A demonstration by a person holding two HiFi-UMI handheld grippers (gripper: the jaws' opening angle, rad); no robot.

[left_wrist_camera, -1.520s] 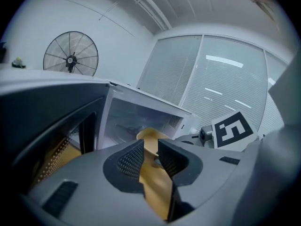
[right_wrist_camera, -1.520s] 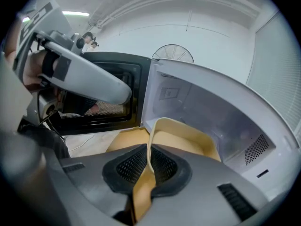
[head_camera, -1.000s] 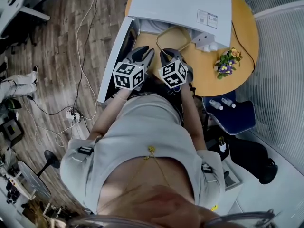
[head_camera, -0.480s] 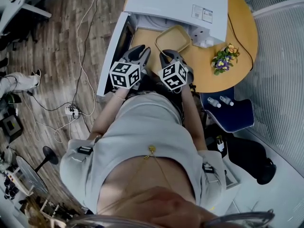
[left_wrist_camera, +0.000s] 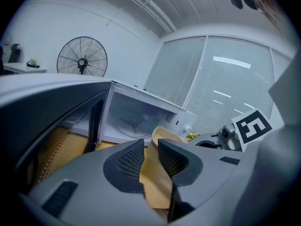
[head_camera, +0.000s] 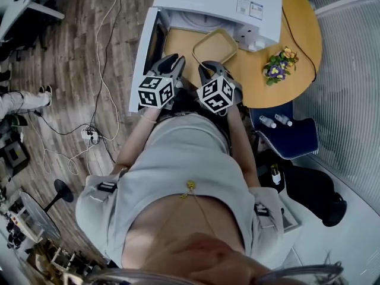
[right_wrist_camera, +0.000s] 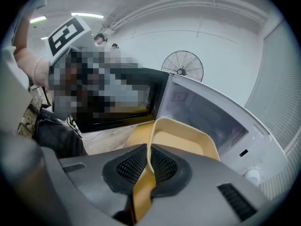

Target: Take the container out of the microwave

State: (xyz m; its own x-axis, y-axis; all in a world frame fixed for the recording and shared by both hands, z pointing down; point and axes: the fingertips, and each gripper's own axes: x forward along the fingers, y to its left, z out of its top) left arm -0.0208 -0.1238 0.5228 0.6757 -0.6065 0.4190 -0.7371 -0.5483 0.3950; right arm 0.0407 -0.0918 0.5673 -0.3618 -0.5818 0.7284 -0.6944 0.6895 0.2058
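Note:
A shallow yellow container [head_camera: 217, 45] is outside the white microwave [head_camera: 214, 2], over the round wooden table [head_camera: 300, 46]. My right gripper [head_camera: 208, 68] is shut on its near rim; in the right gripper view the thin yellow wall [right_wrist_camera: 183, 142] runs pinched between the two pads of the right gripper [right_wrist_camera: 148, 166]. My left gripper [head_camera: 173, 63] stands just left of the container, next to the open microwave door [head_camera: 144, 58]. Its jaws [left_wrist_camera: 150, 158] are open a little with nothing between them, and the container [left_wrist_camera: 162, 135] shows beyond them.
The microwave cavity [left_wrist_camera: 134, 119] stands open with its turntable bare. A small pot of flowers [head_camera: 276, 67] sits on the table at the right. A blue chair [head_camera: 285, 138] with small bottles stands below it. Cables and a power strip [head_camera: 89, 138] lie on the wooden floor at the left.
The container has come out from the microwave cavity toward me, held by the right gripper. The left gripper has stayed beside it by the door.

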